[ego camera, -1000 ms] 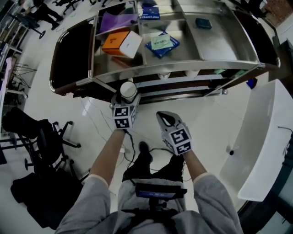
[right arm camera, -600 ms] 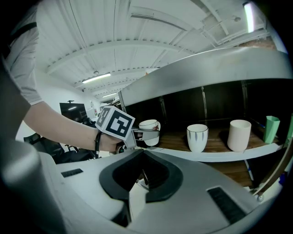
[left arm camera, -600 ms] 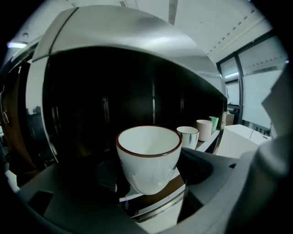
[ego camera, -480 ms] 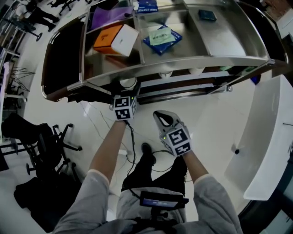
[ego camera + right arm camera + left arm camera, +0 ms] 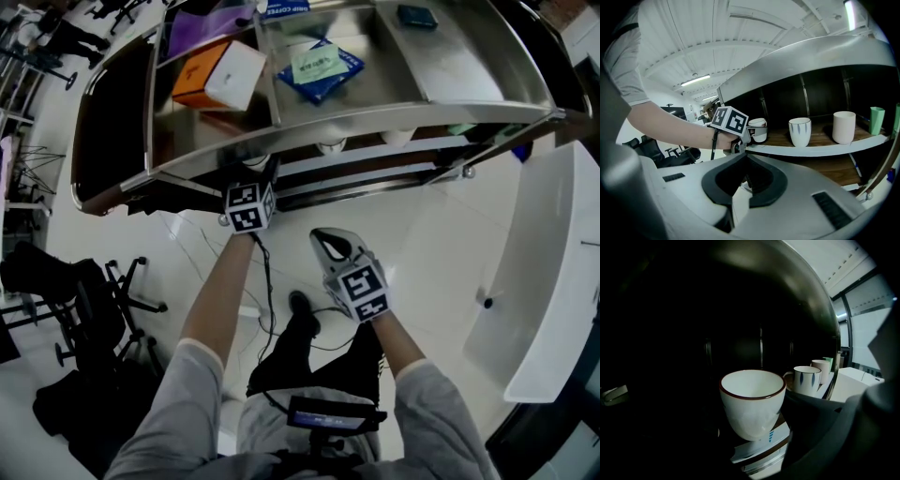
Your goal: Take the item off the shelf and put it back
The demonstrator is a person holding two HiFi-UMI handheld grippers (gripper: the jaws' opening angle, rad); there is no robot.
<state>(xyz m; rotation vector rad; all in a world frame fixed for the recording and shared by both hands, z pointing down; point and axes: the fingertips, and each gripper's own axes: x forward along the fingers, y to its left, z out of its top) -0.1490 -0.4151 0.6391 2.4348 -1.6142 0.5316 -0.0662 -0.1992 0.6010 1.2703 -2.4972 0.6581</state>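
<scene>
At the steel rack, my left tool (image 5: 751,135) is pinched on the white cup (image 5: 751,401) with the brown rim, holding it at the front edge of the lower counter (image 5: 820,150), left of a striped mug (image 5: 806,379) and two more cups in the row. From the left gripper view I cannot tell whether the cup's base is down on the counter or just clear of it. I judge the cup to be glazed ceramic: stiff, moderately heavy for its size, slick on the outside and liable to chip if it knocks the steel edge or the mug beside it. It tapers toward the foot, so the surest hold is across the wide upper wall below the rim, which is where the jaws appear to sit. My right tool (image 5: 339,246) hangs well back from the rack, its jaws pressed together and holding nothing.
</scene>
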